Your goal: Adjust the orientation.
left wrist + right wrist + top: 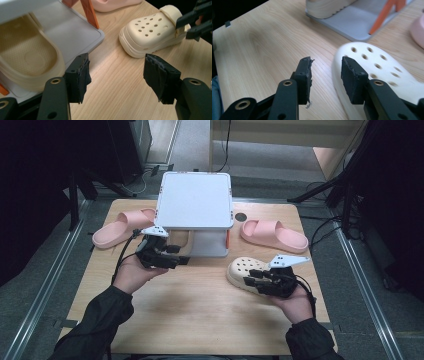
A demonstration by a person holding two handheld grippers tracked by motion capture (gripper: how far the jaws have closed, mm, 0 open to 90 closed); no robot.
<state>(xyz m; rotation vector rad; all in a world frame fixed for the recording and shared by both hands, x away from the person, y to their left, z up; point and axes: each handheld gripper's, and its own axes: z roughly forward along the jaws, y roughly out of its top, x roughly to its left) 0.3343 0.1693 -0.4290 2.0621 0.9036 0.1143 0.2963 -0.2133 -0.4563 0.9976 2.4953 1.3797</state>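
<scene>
Left gripper (184,258) sits just in front of the lower tier of the white two-tier rack (195,199), jaws spread wide with nothing between them; its own view shows bare wood in the gap and a cream clog (27,58) resting on the rack's grey lower shelf (75,32) just beyond the left jaw. Right gripper (248,281) rests at the heel end of a second cream clog (243,269), which lies on the wooden table (200,315) to the right of the rack. Its jaws stand apart; in the right gripper view one jaw lies over the perforated upper (372,60) and the other over bare table, and neither pad presses on the shoe. No brand, label or writing can be read on the clogs, the rack or the grippers. Orange struts (88,12) carry the rack's upper shelf. One pink slide (122,226) lies to the left of the rack, touching or nearly touching it, and another pink slide (274,235) lies to its right, well apart from the clog. A small dark round opening (241,216) marks the tabletop near the rack's right rear corner. Nothing lies between the table clog and the lower shelf.
</scene>
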